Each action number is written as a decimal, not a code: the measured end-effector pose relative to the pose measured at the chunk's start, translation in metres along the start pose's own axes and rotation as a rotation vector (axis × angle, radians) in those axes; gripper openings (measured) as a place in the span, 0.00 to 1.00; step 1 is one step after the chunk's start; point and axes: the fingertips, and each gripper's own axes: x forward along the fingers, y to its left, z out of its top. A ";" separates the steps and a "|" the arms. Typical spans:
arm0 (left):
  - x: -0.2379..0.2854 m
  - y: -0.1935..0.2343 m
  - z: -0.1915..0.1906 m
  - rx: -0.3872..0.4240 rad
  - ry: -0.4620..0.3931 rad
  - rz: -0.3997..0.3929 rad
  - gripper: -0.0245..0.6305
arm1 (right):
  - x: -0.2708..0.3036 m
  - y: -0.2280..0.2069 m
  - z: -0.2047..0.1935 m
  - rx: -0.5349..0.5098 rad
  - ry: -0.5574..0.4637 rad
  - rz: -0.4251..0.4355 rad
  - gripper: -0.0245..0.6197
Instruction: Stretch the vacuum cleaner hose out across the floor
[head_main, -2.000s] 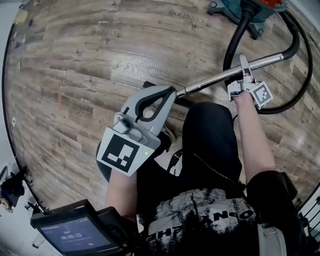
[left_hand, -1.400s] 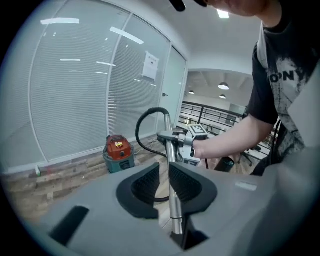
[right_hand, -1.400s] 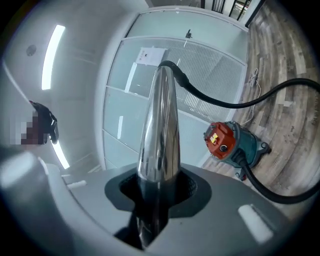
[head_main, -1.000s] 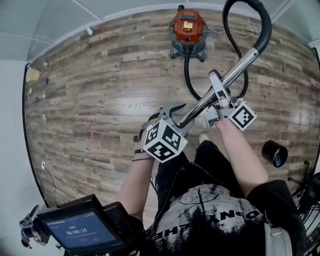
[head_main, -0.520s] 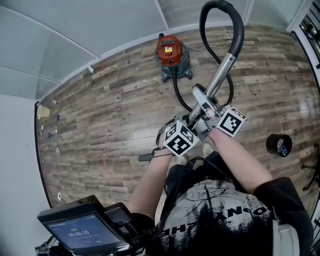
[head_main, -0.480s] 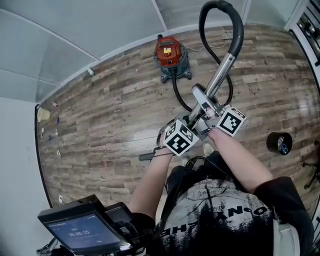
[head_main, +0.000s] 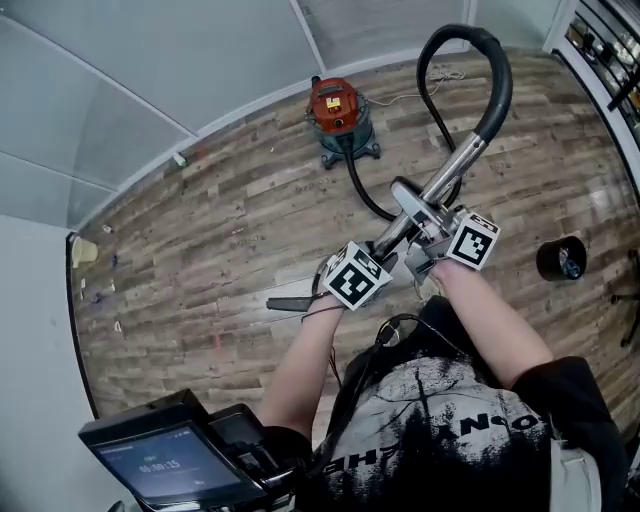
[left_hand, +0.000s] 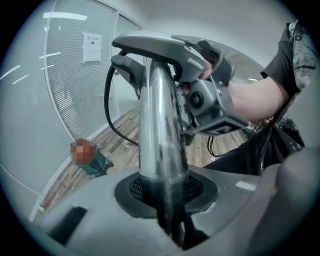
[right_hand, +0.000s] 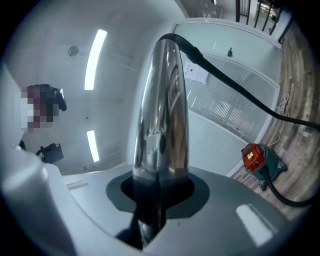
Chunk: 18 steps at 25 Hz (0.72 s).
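The left tool (head_main: 380, 248) is closing its jaws on the lower end of one shiny chrome wand tube (head_main: 456, 170). The right tool (head_main: 410, 203), just farther up, is tightening on the same tube. One black flexible hose (head_main: 470, 42) loops off the tube's top and runs down to one red canister vacuum (head_main: 338, 105) near the wooden floor's (head_main: 200, 230) far edge.
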 end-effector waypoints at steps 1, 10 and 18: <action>-0.007 -0.006 -0.011 0.013 0.008 -0.005 0.18 | -0.001 0.005 -0.001 0.017 -0.019 0.000 0.16; -0.022 -0.032 -0.056 0.033 0.008 -0.050 0.19 | -0.012 0.028 -0.018 0.064 -0.053 0.036 0.11; -0.030 -0.024 -0.046 0.033 -0.022 -0.025 0.18 | -0.001 0.045 -0.010 -0.018 -0.030 0.073 0.11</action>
